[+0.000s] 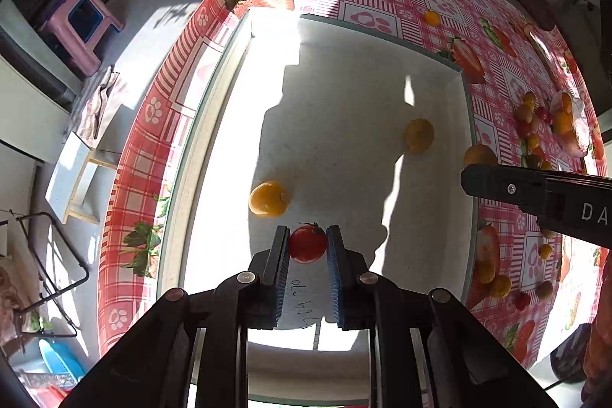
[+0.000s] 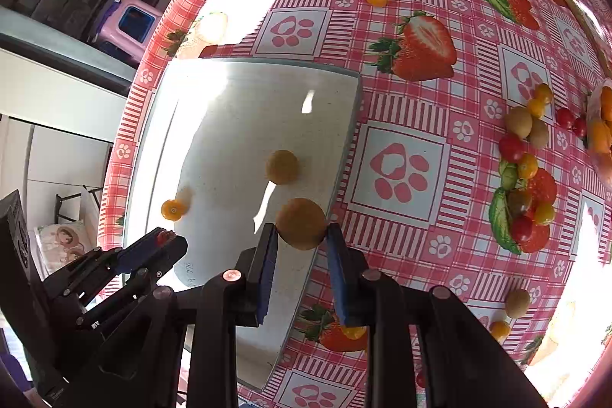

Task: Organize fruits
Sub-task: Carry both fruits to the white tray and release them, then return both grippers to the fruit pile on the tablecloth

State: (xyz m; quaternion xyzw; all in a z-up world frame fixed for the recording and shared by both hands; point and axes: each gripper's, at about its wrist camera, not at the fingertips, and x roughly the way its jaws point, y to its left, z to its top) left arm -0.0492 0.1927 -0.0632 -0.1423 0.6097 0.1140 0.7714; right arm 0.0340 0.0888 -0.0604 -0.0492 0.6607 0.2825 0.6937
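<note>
The left tongs (image 1: 307,244) are clamped on a small red tomato (image 1: 308,243), held over the near part of the white tray (image 1: 214,125); the right tongs (image 2: 300,236) grip a round brownish-orange fruit (image 2: 301,223) above the tray's right edge. The tomato looks light, smooth and thin-skinned, so it probably bruises or slips under a hard squeeze; holding across its widest part, as here, seems safest. The ridged blue pads (image 1: 333,255) should help. Two more orange fruits (image 1: 268,199) lie on the tray's matte, speckled floor. More loose fruit (image 2: 520,155) sits far right on the glossy strawberry-print counter (image 2: 401,148).
</note>
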